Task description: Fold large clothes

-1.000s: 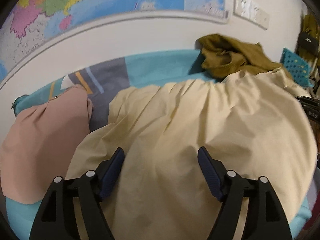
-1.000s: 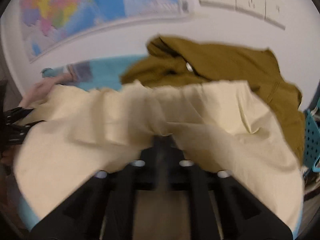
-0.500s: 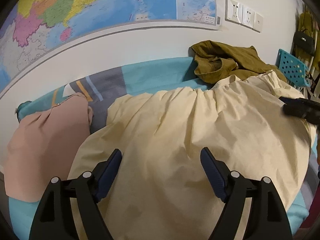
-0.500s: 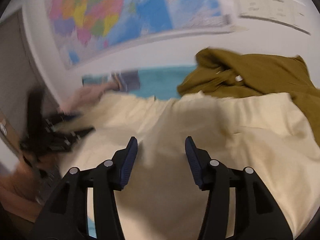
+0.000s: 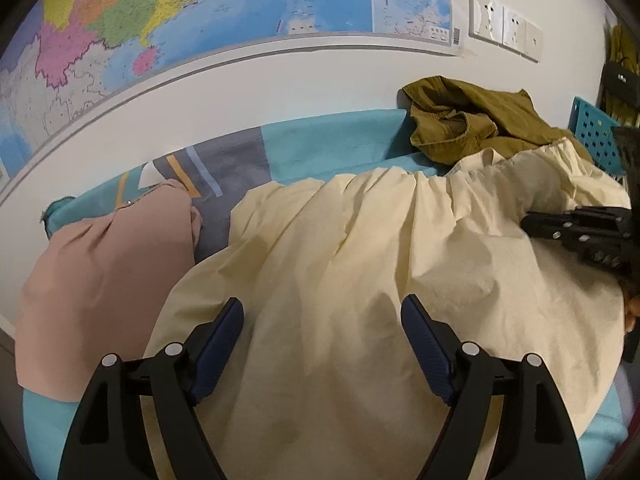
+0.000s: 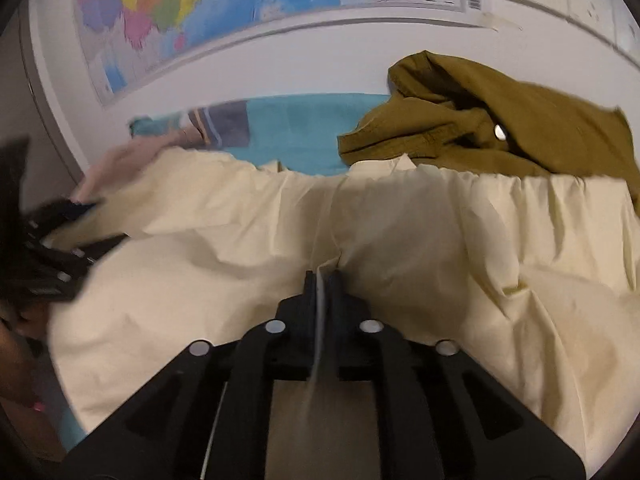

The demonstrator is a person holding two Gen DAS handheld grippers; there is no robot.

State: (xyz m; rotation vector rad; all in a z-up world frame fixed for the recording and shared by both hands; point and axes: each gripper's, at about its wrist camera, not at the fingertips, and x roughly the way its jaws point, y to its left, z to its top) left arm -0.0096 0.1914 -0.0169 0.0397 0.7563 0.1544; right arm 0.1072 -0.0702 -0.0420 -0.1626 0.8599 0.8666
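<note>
cream garment (image 5: 360,264): large, spread wrinkled over the bed, gathered edge toward the wall; covers most of the near side in both wrist views
right tongs (image 6: 322,280): jaws closing, nearly together, a raised fold of the cream garment pinched between the pads
left tongs (image 5: 322,320): released, 2 blue pads wide apart above the cream garment, nothing between them; contact with the cloth can't be told
right tongs, seen from left wrist view: black body over the garment's right edge
left tongs, seen from right wrist view: blurred black shape at the garment's left edge
bed (image 5: 320,148): teal cover with a grey striped patch, against the wall
pink garment (image 5: 104,280): lies flat left of the cream one, edges touching
olive garment (image 5: 472,120): crumpled heap at the wall, behind the cream garment's far edge
wall: map (image 5: 200,12) above the bed, 3 white sockets (image 5: 504,26) to its right
teal perforated basket (image 5: 592,136): far right, past the olive heap
</note>
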